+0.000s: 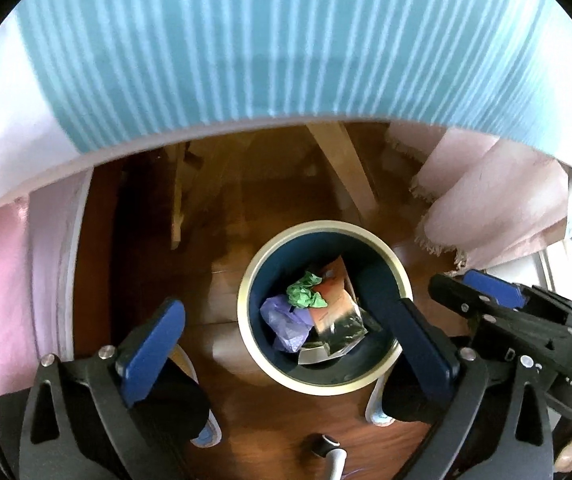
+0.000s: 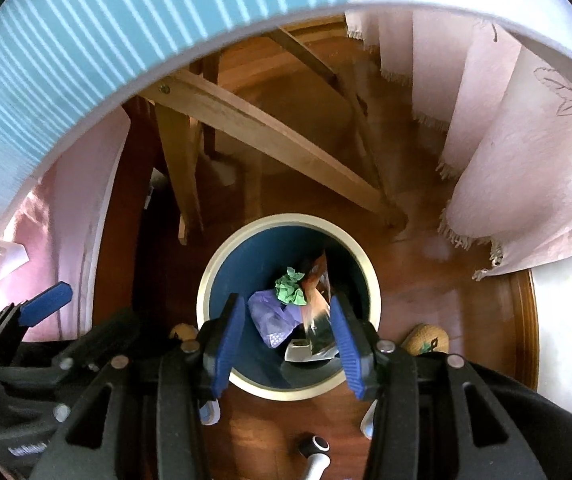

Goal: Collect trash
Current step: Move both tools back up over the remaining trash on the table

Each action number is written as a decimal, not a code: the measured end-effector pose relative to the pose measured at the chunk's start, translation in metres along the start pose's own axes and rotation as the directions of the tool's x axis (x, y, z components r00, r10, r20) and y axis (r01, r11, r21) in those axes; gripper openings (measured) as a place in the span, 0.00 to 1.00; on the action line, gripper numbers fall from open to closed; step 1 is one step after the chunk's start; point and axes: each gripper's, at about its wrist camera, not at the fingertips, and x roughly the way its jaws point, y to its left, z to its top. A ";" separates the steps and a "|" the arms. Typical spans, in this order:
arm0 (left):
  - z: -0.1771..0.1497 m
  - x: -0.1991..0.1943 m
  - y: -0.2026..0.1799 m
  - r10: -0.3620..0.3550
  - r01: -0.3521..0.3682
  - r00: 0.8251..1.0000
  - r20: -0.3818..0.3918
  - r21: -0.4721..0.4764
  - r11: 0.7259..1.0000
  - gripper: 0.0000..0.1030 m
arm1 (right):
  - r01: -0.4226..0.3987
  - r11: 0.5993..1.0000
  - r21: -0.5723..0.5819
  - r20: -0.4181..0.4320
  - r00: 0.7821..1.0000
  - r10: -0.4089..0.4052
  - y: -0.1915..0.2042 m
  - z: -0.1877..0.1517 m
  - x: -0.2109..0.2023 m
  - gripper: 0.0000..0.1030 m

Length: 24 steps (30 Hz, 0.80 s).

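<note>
Left-wrist view is showing one bin (image 1: 400, 276) holding four scraps while the left gripper (image 1: 290, 338) is hanging spread above it, the right gripper (image 2: 288, 344) half-spread, both empty.

Daylight scene, fairly bright. Pale light stripes fall across light-blue ribbed counter top (image 1: 286, 48), as through blinds. Glossy brown wooden floor (image 1: 222, 280) shows soft glare patches. Deep shadow under counter and inside round dark-blue bin with cream rim (image 2: 288, 222). Strong fisheye bending, black vignette corners. Slight motion blur throughout.
</note>
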 end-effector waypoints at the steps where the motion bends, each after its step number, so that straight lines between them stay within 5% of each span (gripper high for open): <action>1: 0.001 -0.003 0.001 0.001 -0.001 1.000 -0.001 -0.006 1.000 0.99 | 0.004 1.000 -0.004 0.008 1.000 -0.004 0.000 -0.001 -0.003 0.44; 14: 0.008 -0.113 0.009 -0.031 0.022 0.986 0.165 0.055 0.998 0.99 | -0.054 0.997 -0.056 0.135 0.989 0.061 0.012 -0.005 -0.101 0.45; 24: 0.055 -0.257 0.011 -0.083 0.017 0.912 0.402 0.166 0.986 0.99 | -0.085 0.948 -0.306 0.346 0.918 0.194 0.078 0.018 -0.233 0.47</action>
